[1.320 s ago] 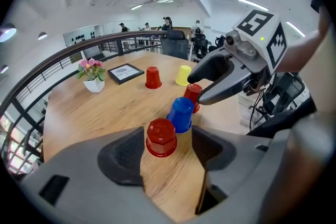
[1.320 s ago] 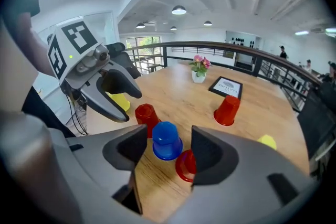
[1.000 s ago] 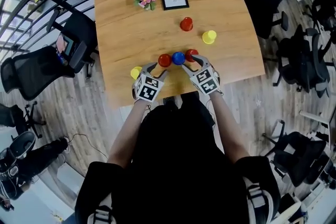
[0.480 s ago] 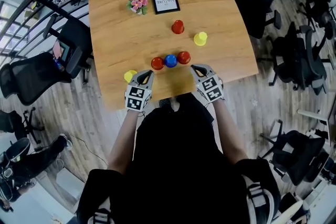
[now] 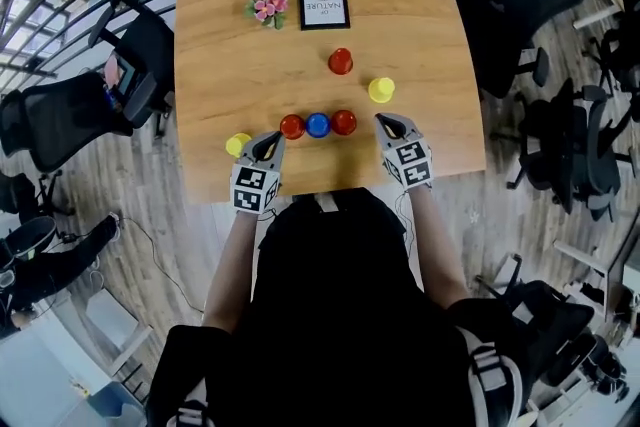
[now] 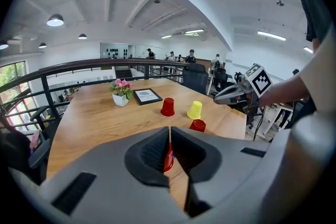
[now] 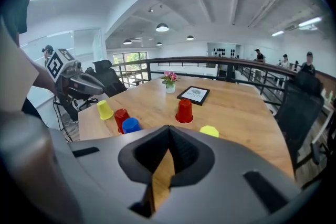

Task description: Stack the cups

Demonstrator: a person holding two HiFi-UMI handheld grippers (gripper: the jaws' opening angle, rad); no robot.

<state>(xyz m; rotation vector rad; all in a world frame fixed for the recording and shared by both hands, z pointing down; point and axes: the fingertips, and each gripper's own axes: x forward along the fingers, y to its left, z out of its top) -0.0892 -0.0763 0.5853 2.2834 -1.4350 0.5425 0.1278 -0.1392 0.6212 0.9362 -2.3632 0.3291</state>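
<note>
I see three red cups [image 5: 292,126] [image 5: 344,123] [image 5: 340,61], one blue cup [image 5: 318,125] and two yellow cups [image 5: 381,90] [image 5: 238,145] on a light-brown wood-grain table [image 5: 220,55]. The flowers [image 5: 265,6] are pink, the frame [image 5: 324,3] black around white; the left gripper [image 5: 273,139] and right gripper [image 5: 385,121] are grey with black-and-white square markers.

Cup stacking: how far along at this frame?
Done: nothing, no cup sits on another. On the table stand a row of left red cup, blue cup and right red cup, a near yellow cup beside the left gripper, and a far red cup and far yellow cup. In hand: nothing; left gripper and right gripper jaws are shut, empty. Left: all the stacking.
</note>
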